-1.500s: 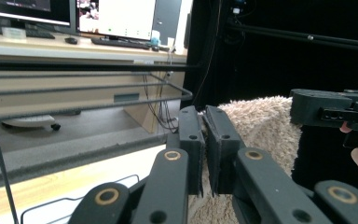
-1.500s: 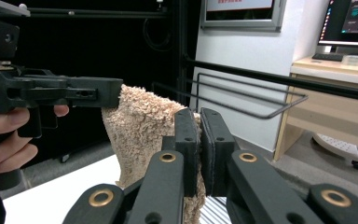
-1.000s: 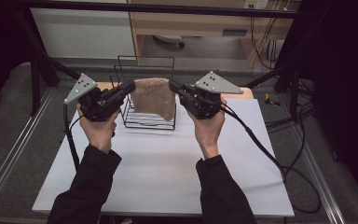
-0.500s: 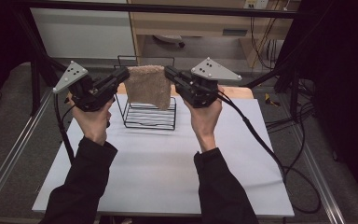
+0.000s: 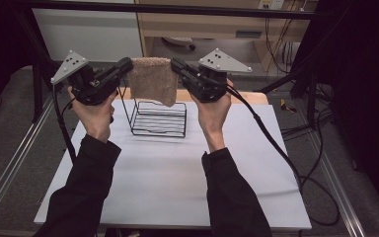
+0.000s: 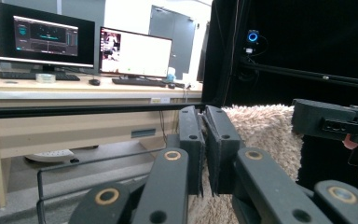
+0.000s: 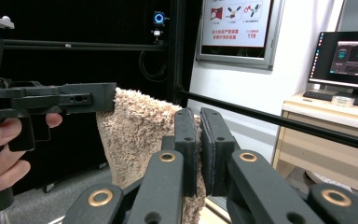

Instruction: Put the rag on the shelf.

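A tan fluffy cloth hangs stretched between my two grippers, above a black wire rack on the white table. My left gripper is shut on the cloth's upper left corner, and my right gripper is shut on its upper right corner. In the left gripper view the closed jaws pinch the cloth's edge, with the right gripper beyond it. The right gripper view has its jaws closed on the cloth, and the left gripper at the far corner.
The wire rack stands near the table's far edge, directly under the cloth. A wooden desk with monitors lies beyond the table. Black cables trail from the right gripper across the table's right side. A black frame bar crosses overhead at the back.
Both hands have risen together and carried the cloth up. It hung against the rack's top before and now hangs mostly above it.
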A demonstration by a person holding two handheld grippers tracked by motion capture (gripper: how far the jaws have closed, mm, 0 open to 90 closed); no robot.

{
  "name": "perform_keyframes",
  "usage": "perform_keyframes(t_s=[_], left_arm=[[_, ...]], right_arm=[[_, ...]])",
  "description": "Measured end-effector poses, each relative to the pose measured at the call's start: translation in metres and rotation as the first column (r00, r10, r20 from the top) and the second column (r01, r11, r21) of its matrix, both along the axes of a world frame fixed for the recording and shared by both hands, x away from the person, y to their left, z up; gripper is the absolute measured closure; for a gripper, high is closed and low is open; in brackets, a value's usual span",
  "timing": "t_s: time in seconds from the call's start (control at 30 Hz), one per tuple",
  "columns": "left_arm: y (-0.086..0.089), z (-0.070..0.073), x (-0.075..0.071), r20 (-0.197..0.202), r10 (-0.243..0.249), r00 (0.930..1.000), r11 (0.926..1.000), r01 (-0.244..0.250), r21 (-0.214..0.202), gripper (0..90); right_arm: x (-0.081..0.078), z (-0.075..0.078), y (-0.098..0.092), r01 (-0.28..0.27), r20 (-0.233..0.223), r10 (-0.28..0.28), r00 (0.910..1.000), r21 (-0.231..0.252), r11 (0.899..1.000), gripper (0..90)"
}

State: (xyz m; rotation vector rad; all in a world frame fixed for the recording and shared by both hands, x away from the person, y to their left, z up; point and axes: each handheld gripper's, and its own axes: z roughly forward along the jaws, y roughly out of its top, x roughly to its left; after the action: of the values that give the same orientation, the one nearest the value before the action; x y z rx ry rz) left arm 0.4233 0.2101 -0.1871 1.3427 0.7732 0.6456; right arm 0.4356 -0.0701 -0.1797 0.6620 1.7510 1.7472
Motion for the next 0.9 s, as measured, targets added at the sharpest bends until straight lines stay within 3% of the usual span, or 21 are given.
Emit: perform_keyframes(t_s=[0.2,0.67,0.9], left_arm=[[0.001,0.007,0.009,-0.004,0.000,1.0000,0.9999,0.000,-0.012,85.0],[0.001,0.013,0.032,-0.012,0.003,0.9999,0.9998,-0.003,-0.022,85.0],[0.000,0.022,0.042,-0.010,0.019,0.9998,0.9998,-0.019,-0.002,85.0]], right_arm=[[0.012,0.009,0.002,0.004,0.003,-0.004,1.0000,0.011,1.000,86.1],[0.035,0.015,0.003,0.013,-0.008,-0.013,0.9999,0.021,1.000,85.9],[0.047,0.023,0.004,0.019,-0.007,-0.019,0.9998,0.019,1.000,85.8]])
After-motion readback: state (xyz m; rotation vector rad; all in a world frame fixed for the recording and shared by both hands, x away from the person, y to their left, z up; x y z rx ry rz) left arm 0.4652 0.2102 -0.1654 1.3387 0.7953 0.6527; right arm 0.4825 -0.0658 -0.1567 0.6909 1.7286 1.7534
